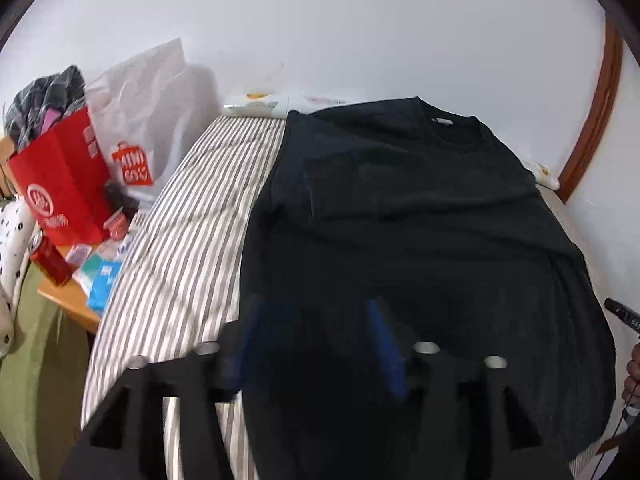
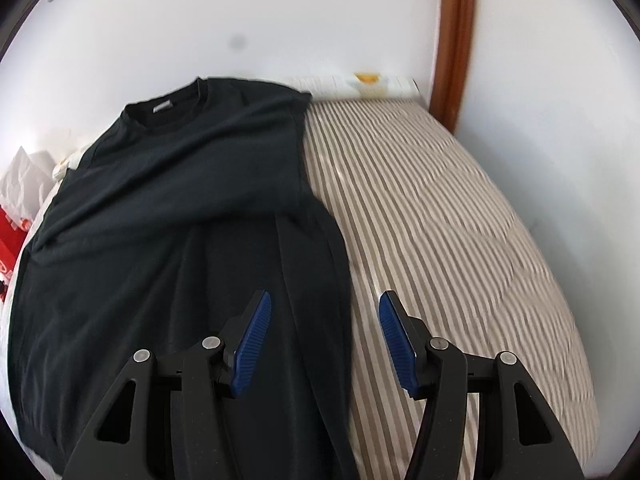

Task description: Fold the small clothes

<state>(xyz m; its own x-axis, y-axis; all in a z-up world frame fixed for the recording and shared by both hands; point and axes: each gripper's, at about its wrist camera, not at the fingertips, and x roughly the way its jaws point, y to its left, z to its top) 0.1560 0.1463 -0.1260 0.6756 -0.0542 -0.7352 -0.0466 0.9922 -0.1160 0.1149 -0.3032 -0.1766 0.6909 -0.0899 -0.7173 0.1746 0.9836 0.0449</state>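
Hovering both claws spread and empty, left gripper and right gripper, over the black sweater lying flat on the striped bed, sleeves folded in; next I judge pinching its hem at six o'clock.

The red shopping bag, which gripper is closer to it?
Left. The left gripper is over the black shirt's edge on the side of the red shopping bag; the right gripper is over the shirt's opposite edge.
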